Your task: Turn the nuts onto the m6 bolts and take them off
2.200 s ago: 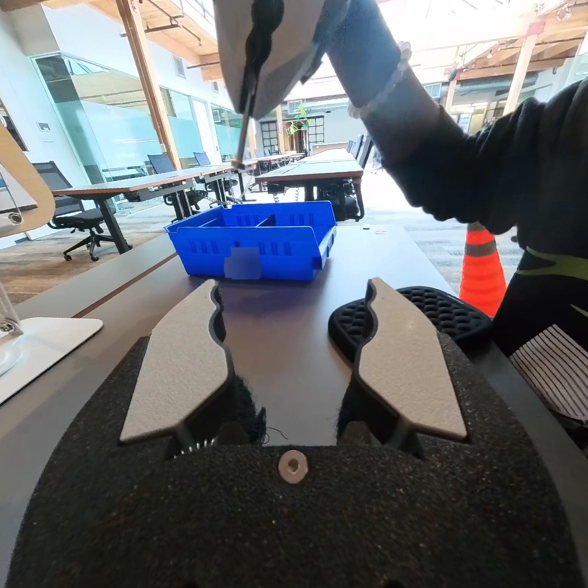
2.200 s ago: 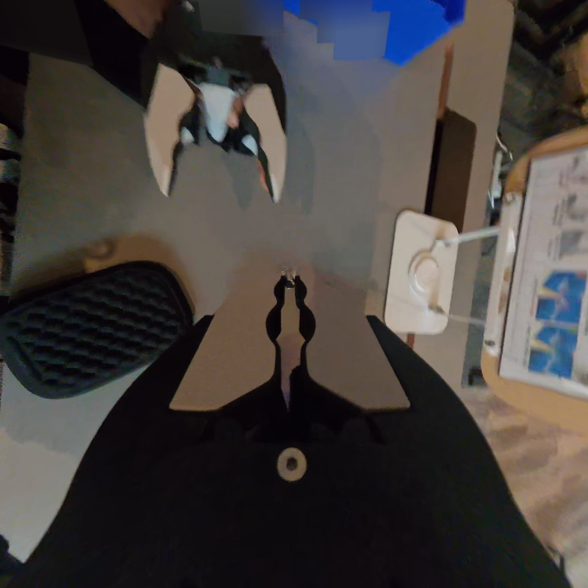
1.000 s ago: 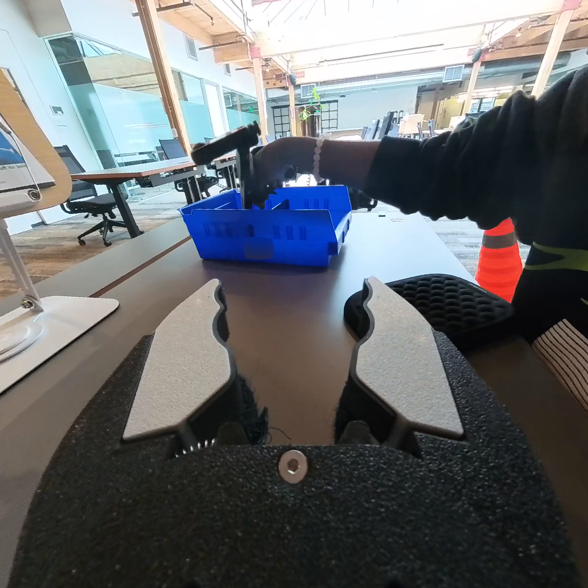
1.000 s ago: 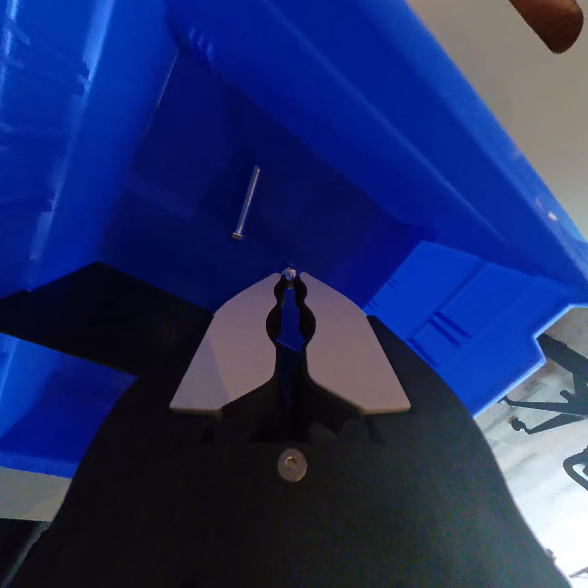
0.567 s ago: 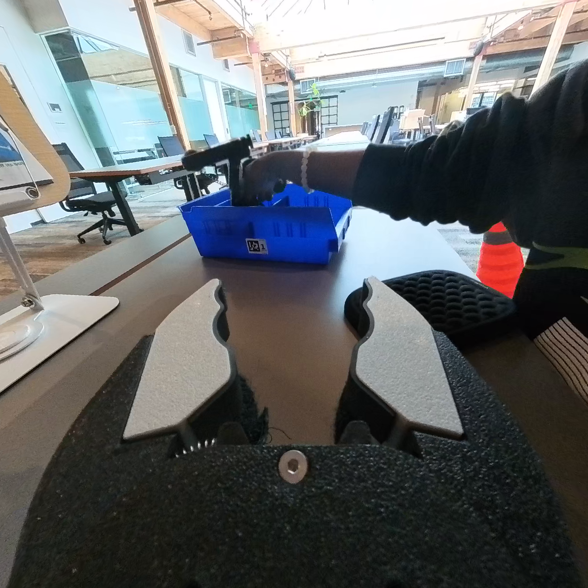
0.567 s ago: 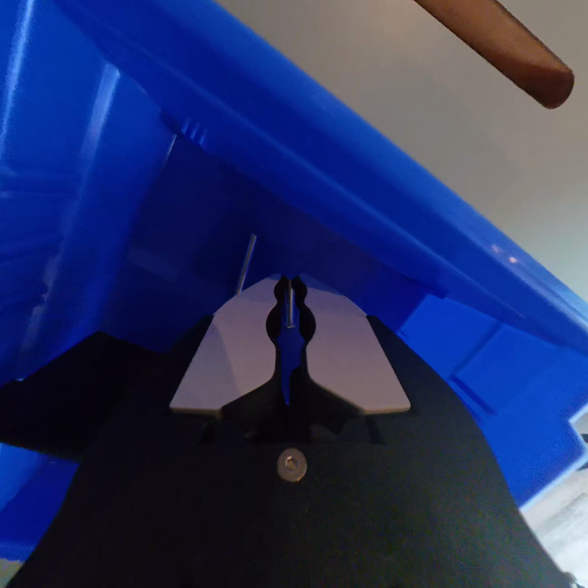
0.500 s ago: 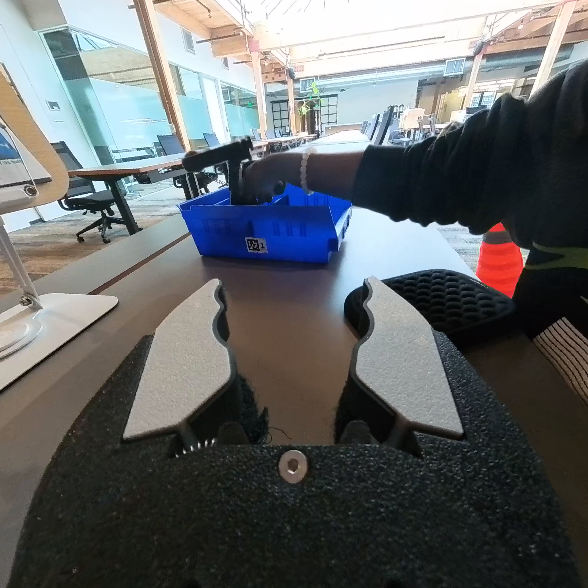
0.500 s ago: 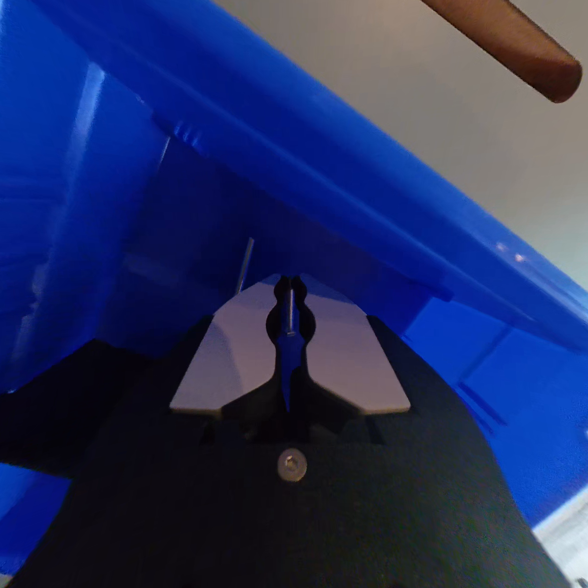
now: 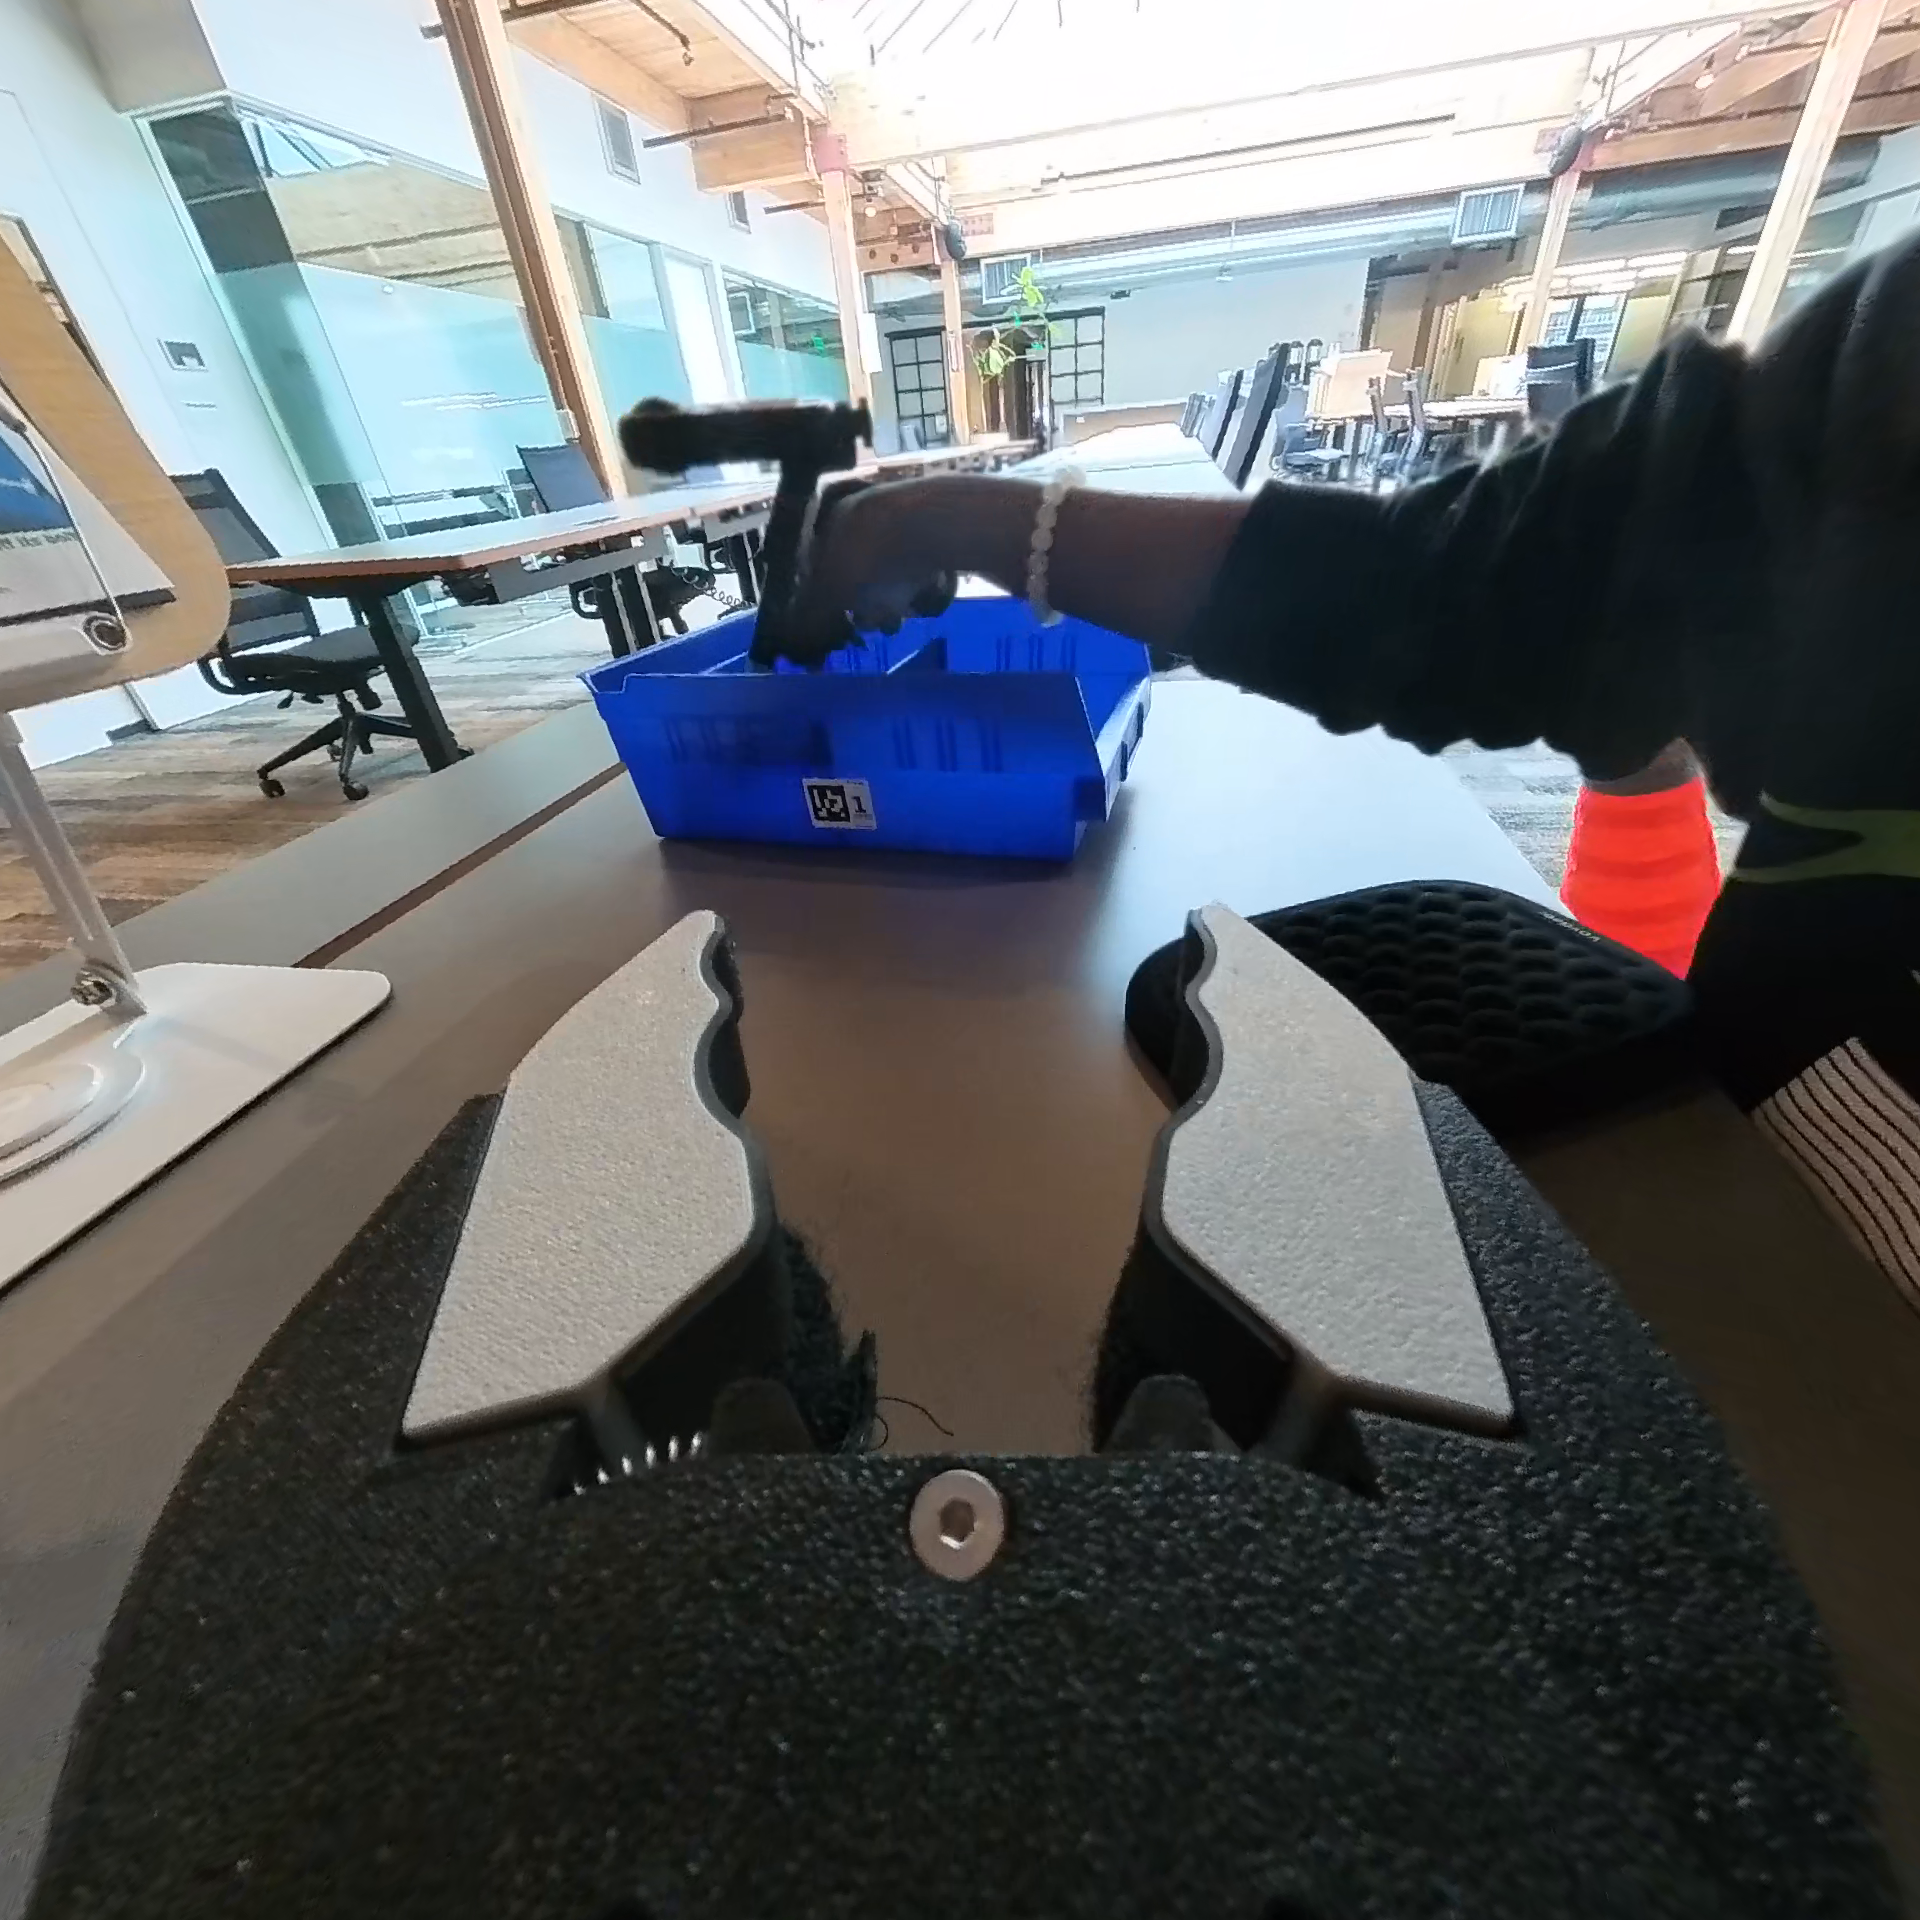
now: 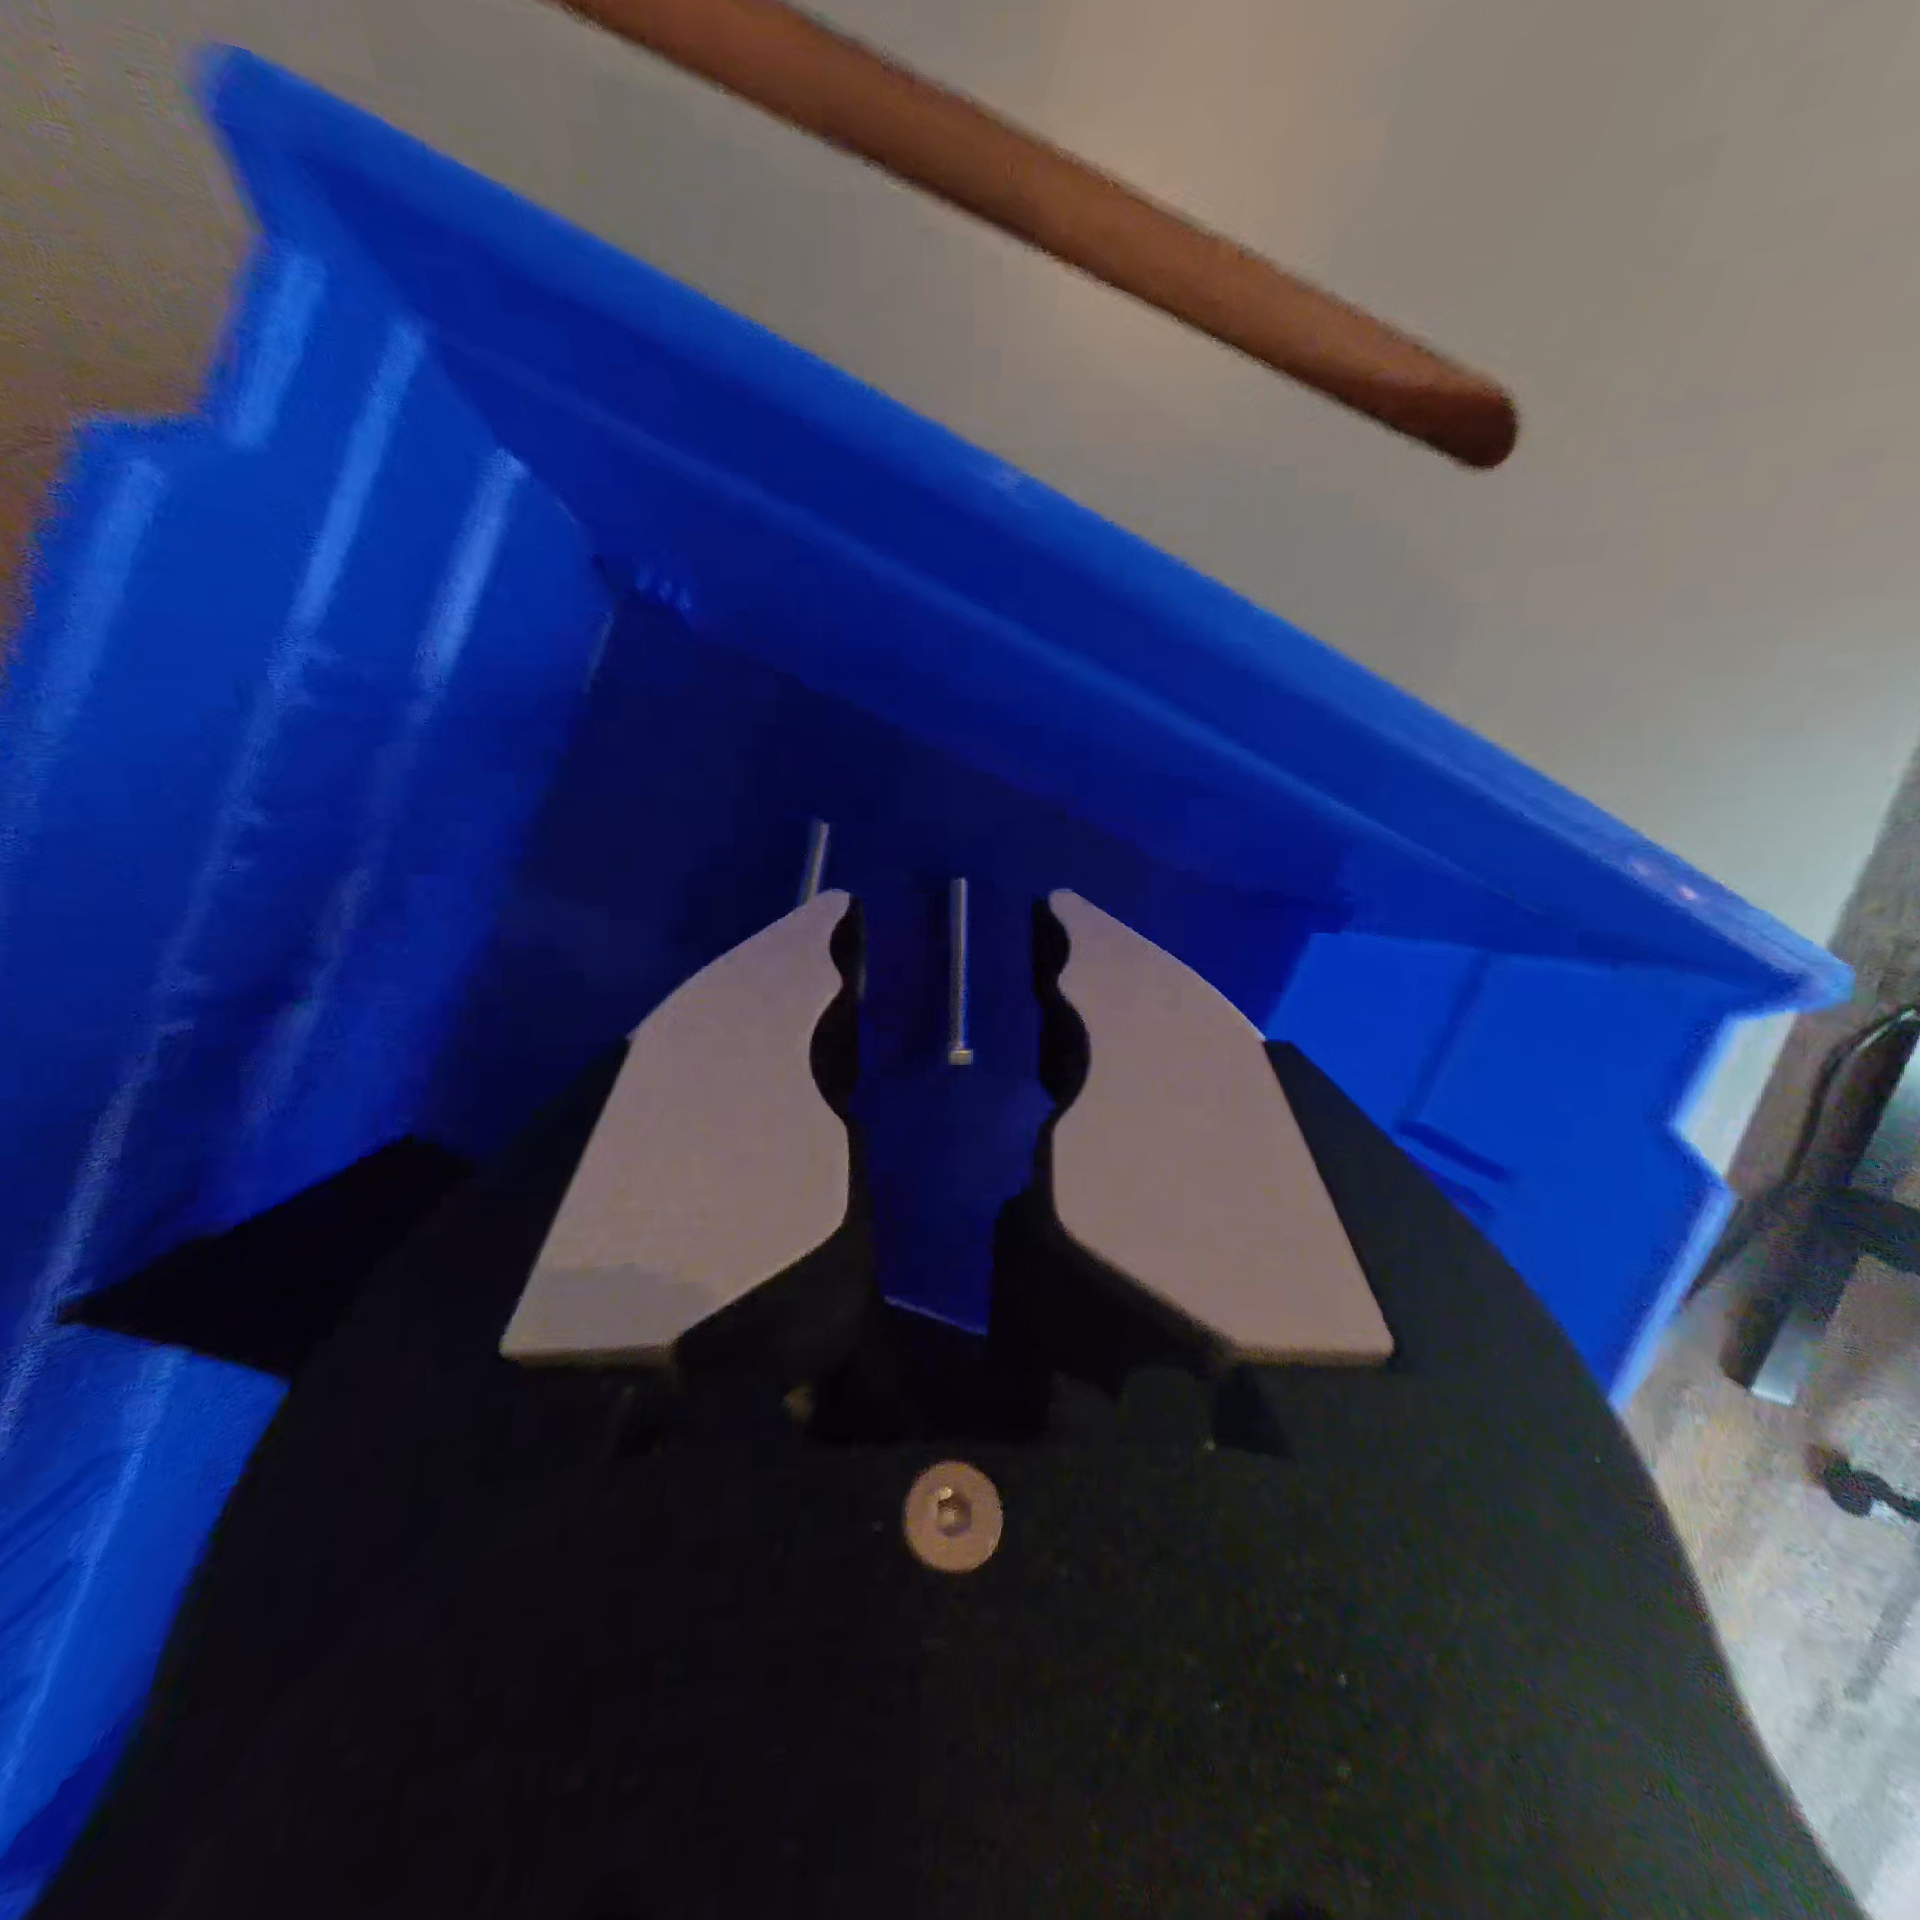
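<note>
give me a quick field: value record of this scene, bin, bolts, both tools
bin: blue divided bin on the dark table
bolts: one bolt lying on the bin floor, in line with the gap of the right tool; a second bolt beside it, partly hidden by a finger
right tool: reaching down into the bin, fingers apart, neither touching the bolt
left tool: wide open over the table, nothing between its fingers
nuts: none visible
other: black mesh pad, white stand base

- A white sticker (image 9: pixel 838 803) with a black square code pattern and one digit sits on the front wall of the blue bin (image 9: pixel 935 748)
- Small lettering on the black honeycomb pad (image 9: pixel 1455 966) is too small to read
</note>
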